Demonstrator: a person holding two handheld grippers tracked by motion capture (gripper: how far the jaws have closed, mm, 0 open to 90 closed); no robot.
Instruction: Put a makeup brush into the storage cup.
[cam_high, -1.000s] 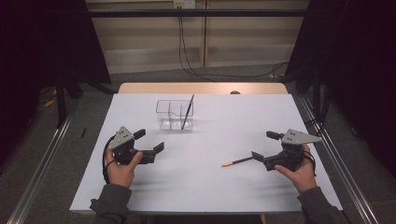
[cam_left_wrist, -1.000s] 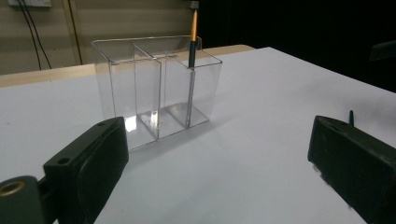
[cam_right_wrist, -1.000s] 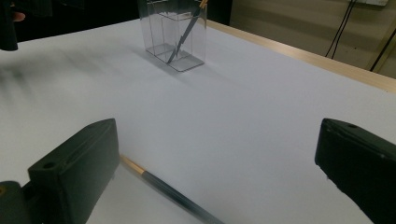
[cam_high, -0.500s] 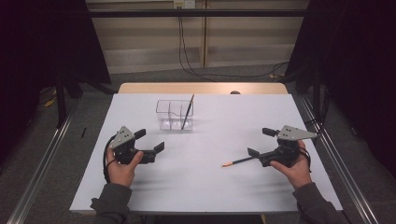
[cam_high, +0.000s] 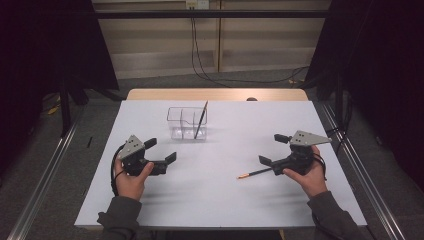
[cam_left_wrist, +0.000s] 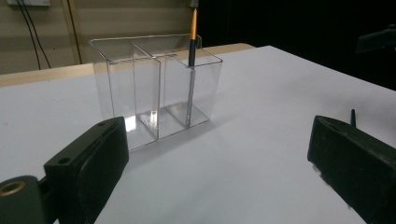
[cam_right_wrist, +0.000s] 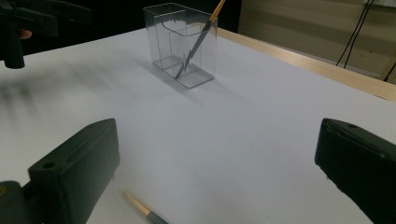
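Inspector: Two pens noted. One leans upright in the end compartment of the clear holder (cam_high: 188, 123); the other pen (cam_high: 255, 173) lies flat on the white table (cam_high: 225, 200), just beside your right gripper (cam_high: 274, 148).

Operator: And the jaws?

Inspector: Spread wide on both, pinching nothing. Your right gripper sits low so the jaws can straddle the pen; your left gripper (cam_high: 161, 150) faces the holder, likely to steady it.

The right gripper (cam_right_wrist: 215, 172) stands wide open over a pencil (cam_right_wrist: 142, 211); beyond, a clear organizer (cam_right_wrist: 182, 44) holds another.
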